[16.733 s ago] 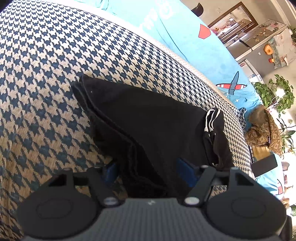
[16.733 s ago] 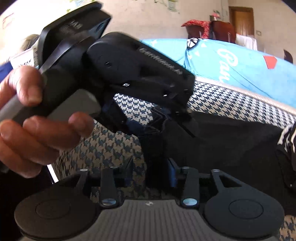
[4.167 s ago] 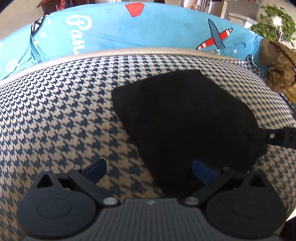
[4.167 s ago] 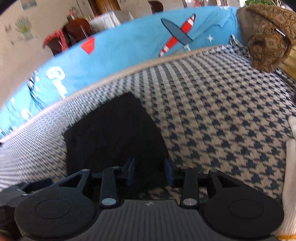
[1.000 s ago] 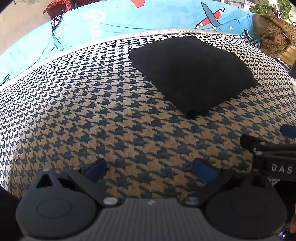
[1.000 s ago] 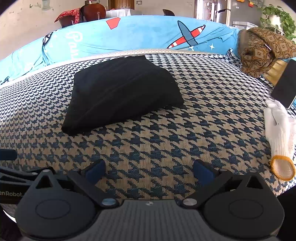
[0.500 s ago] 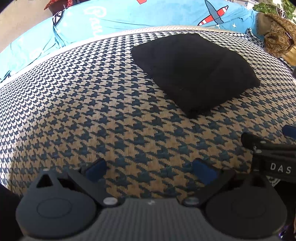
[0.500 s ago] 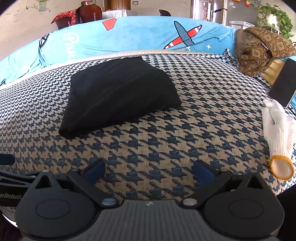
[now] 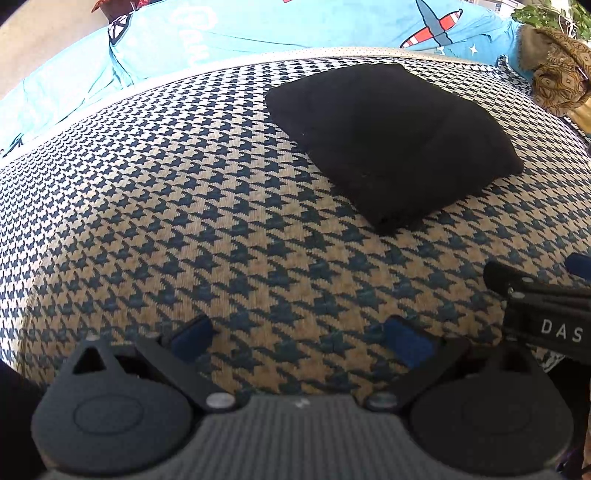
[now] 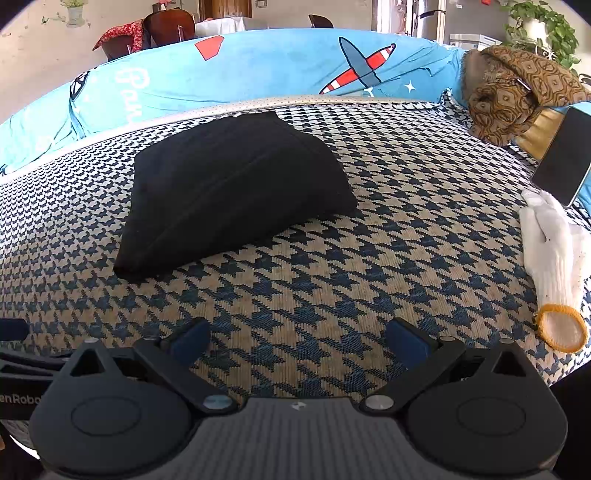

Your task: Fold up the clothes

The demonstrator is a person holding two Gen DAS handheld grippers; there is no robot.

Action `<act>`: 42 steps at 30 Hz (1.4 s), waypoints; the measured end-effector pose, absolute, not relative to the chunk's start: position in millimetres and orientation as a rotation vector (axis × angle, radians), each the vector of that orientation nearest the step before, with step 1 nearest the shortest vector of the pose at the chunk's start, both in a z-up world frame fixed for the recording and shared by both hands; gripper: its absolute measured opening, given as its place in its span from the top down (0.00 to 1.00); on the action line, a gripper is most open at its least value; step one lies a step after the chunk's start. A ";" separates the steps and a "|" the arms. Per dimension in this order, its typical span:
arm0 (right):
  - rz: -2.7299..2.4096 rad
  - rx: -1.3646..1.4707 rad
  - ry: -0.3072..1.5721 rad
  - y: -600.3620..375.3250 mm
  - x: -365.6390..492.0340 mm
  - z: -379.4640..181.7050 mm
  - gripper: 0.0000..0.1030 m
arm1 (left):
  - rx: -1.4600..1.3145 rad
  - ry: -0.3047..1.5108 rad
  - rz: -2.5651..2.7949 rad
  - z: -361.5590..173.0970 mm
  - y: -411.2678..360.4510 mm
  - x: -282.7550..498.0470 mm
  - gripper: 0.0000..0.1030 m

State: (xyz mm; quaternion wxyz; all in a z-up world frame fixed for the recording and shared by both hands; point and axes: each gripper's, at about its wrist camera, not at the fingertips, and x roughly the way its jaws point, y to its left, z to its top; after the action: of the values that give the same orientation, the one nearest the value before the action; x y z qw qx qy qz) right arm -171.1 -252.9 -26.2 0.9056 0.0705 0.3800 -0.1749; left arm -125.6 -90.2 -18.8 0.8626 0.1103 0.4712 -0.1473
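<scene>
Houndstooth fabric (image 9: 184, 192) in navy and tan covers the work surface, with a bright blue printed sheet (image 10: 258, 70) banked up along its far edge. On it lies the folded black garment (image 9: 391, 144), a compact, squarish bundle resting flat on the far half of the cloth, well apart from both of your tools.

Your left gripper (image 9: 299, 338) has its jaws spread wide; the blue pads (image 9: 190, 338) hold nothing and hover over bare houndstooth near the close edge. Your right gripper (image 10: 297, 338) is likewise spread wide and empty, over the same cloth.

The left wrist view shows part of your other tool at its right margin, a black body lettered "DAS". The right wrist view shows the matching sliver of the left tool at its lower left margin.

Only the right wrist view shows a white knit glove (image 10: 554, 251) with an orange cuff near the right edge of the cloth, a dark phone (image 10: 563, 155) just beyond it, and chairs against the back wall. A brown patterned cloth heap (image 10: 513, 99) at the far right corner appears in both views, as does a leafy plant (image 10: 539, 26).
</scene>
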 end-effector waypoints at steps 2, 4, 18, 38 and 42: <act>-0.363 0.147 0.787 -253.0 -170.5 -26.1 0.00 | 0.230 0.988 -0.309 -18.9 -90.2 -126.4 0.00; -0.366 0.147 0.789 -252.8 -170.1 -26.3 0.00 | 0.231 0.986 -0.310 -18.8 -89.6 -125.9 0.00; -0.388 0.171 0.827 -253.7 -167.1 -23.1 0.00 | 0.234 0.959 -0.312 -20.0 -89.9 -129.4 0.00; -0.393 0.255 0.892 -263.2 -167.4 -15.8 0.00 | 0.242 0.925 -0.304 -24.7 -92.1 -138.2 0.00; -0.397 0.265 0.894 -265.6 -168.0 -15.0 0.00 | 0.241 0.930 -0.301 -23.3 -92.6 -138.5 0.00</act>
State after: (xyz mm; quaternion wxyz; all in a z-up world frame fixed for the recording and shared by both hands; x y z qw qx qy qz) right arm -168.0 -265.6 -15.0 0.8744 0.1270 0.4281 -0.1900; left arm -138.5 -92.6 -23.3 0.8760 0.1153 0.4457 -0.1441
